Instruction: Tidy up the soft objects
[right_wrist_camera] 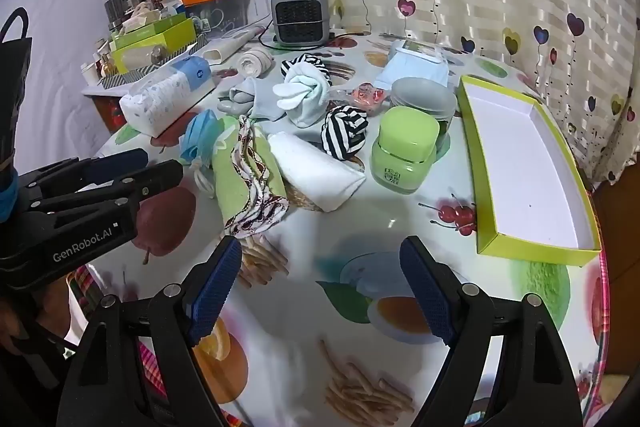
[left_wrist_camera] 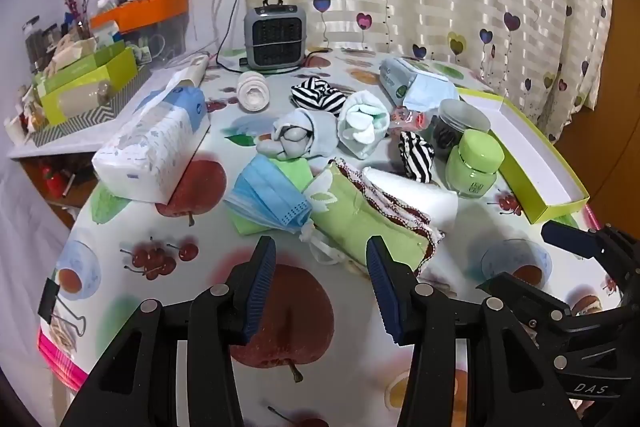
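Observation:
Soft things lie on the fruit-print table: a folded green cloth with red-white trim, a blue face mask, a white folded towel, a grey-blue sock bundle, a white-mint sock roll and two black-white striped rolls. An open lime tray sits at the right. My left gripper is open just short of the green cloth. My right gripper is open and empty over bare table.
A tissue pack lies left. A green jar and a grey-lidded jar stand by the tray. A small heater and a mask pack are at the back. A cluttered shelf is far left.

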`<control>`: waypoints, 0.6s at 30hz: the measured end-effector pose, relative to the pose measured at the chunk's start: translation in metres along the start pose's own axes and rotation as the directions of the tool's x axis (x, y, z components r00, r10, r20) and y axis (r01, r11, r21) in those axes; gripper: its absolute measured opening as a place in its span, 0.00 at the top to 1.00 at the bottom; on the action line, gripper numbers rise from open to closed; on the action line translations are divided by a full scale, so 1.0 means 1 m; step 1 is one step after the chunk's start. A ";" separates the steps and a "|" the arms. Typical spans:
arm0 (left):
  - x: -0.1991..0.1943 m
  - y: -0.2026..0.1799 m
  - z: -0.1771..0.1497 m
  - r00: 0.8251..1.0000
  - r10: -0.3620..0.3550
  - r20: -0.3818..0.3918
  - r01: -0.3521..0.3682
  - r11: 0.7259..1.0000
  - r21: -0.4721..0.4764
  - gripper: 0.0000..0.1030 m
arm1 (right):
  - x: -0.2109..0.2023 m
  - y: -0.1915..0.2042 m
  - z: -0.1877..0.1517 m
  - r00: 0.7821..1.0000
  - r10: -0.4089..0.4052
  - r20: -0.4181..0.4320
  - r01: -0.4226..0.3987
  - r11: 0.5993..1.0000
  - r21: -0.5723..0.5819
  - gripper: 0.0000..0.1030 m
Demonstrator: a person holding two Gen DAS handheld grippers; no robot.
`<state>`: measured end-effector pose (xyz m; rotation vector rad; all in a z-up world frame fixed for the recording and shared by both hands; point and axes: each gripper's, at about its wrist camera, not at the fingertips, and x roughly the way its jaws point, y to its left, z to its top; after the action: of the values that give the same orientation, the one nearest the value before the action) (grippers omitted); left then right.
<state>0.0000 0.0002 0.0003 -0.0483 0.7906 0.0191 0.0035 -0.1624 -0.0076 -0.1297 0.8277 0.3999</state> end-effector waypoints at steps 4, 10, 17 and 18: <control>0.002 0.001 -0.005 1.000 0.006 0.013 -0.006 1.000 0.016 0.55 | -0.001 0.000 0.001 1.000 0.006 0.000 -0.006 1.000 -0.001 0.21; 0.002 -0.001 -0.005 1.000 0.009 0.011 -0.009 0.999 0.031 0.55 | -0.005 0.004 0.001 1.000 0.005 0.000 -0.005 1.000 -0.004 0.21; 0.000 -0.006 -0.004 1.000 0.014 0.000 -0.014 0.999 0.038 0.55 | 0.000 0.002 0.000 1.000 0.008 -0.007 -0.008 1.000 -0.005 0.21; 0.001 -0.005 -0.004 1.000 0.012 -0.002 -0.012 0.999 0.037 0.55 | 0.000 0.002 0.000 1.000 0.008 -0.006 -0.008 1.000 -0.006 0.21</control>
<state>-0.0018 -0.0053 -0.0029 -0.0089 0.7934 0.0156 0.0026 -0.1604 -0.0076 -0.1328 0.8328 0.4095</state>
